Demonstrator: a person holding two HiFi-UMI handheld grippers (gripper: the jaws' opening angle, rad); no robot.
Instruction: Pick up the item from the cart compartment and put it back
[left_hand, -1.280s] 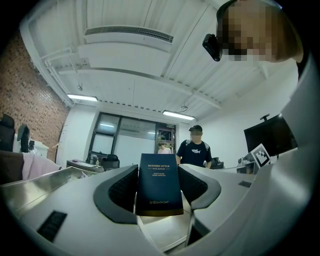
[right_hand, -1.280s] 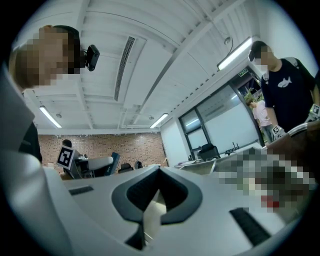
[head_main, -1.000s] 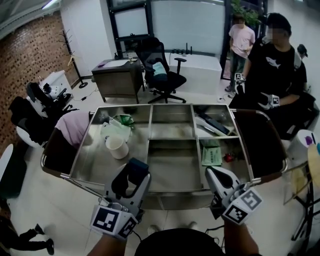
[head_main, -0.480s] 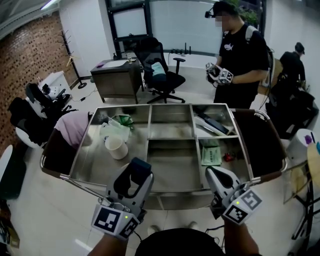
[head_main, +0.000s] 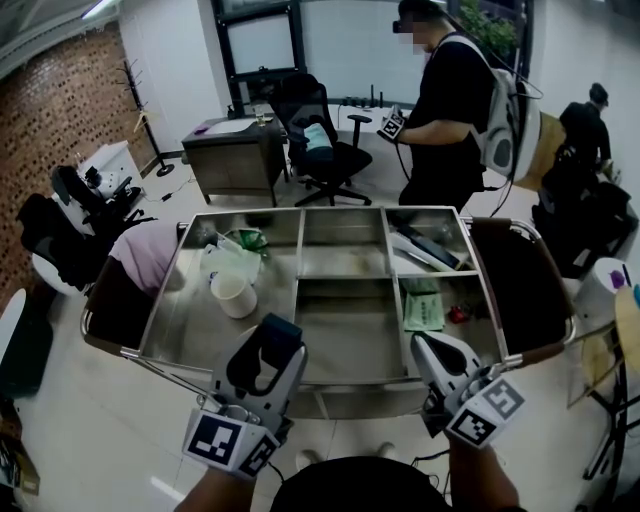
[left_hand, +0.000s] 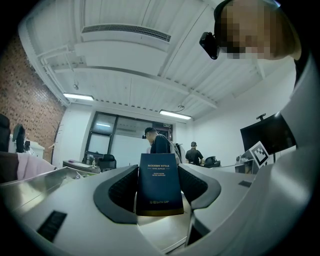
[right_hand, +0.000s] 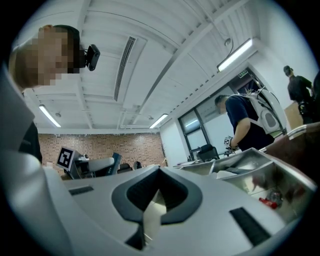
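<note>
At the compartmented stainless-steel cart's (head_main: 300, 213) near rim, left gripper (left_hand: 156, 169) clamps a flat rectangular navy carton (left_hand: 160, 187); right gripper (right_hand: 160, 170) jaws together

Our left gripper (head_main: 272, 340) and right gripper (head_main: 435, 348), at seven and five o'clock, are pale grey shells with black pads (left_hand: 120, 192), each with a black-and-white marker cube (head_main: 225, 443).

The cart (head_main: 340, 209) stands before me, with my left gripper (head_main: 270, 340) and right gripper (head_main: 432, 347) side by side over its near edge. A box (left_hand: 160, 184) stands upright between my left jaws. A cup (head_main: 234, 294) sits in the cart's left compartment and a packet (head_main: 423, 310) lies in its right front one. Behind the cart are a chair (head_main: 322, 140) and, to its right, a person (head_main: 450, 110).
</note>
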